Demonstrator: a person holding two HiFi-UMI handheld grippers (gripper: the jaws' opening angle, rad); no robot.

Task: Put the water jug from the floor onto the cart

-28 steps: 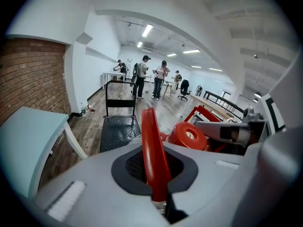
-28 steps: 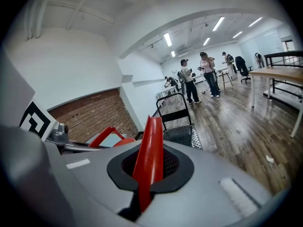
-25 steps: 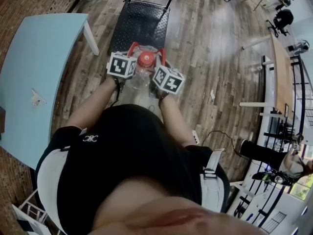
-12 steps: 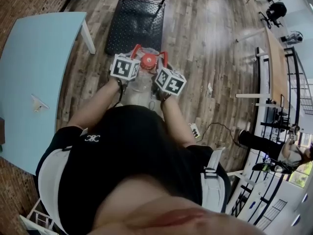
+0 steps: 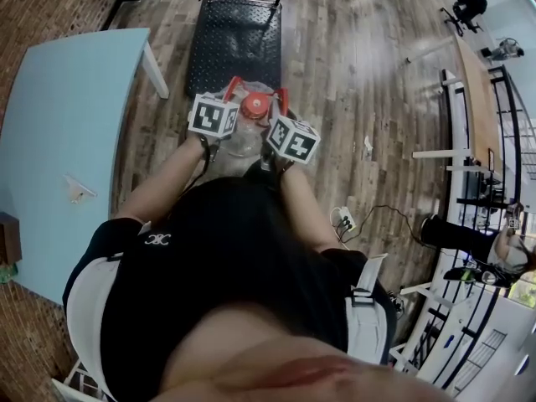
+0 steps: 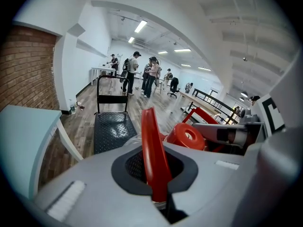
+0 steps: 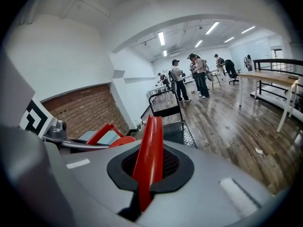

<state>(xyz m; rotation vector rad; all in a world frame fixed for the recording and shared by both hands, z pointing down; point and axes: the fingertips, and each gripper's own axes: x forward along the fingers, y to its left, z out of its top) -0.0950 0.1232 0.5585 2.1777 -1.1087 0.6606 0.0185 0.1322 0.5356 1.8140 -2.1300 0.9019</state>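
Head view: left gripper (image 5: 224, 105) and right gripper (image 5: 276, 117) each pinch 1 red handle (image 6: 152, 155), sharing the jug's (image 5: 254, 104) weight, short of the cart (image 5: 239, 36).

I'm seeing the wooden floor (image 5: 352, 82) carrying the black cart (image 5: 234, 44), a blue table (image 5: 67, 115) and a power strip (image 5: 342, 219).

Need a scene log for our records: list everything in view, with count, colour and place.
jug: 1, clear with red cap and handles, between the tools, just before the cart
cart: 1, black, on the floor ahead
table: 1, light blue, left
desk: 1, wood-topped, right
people: several, far end of the room
left tool: 1, grey, shut on a jug handle
right tool: 1, grey, shut on the other handle
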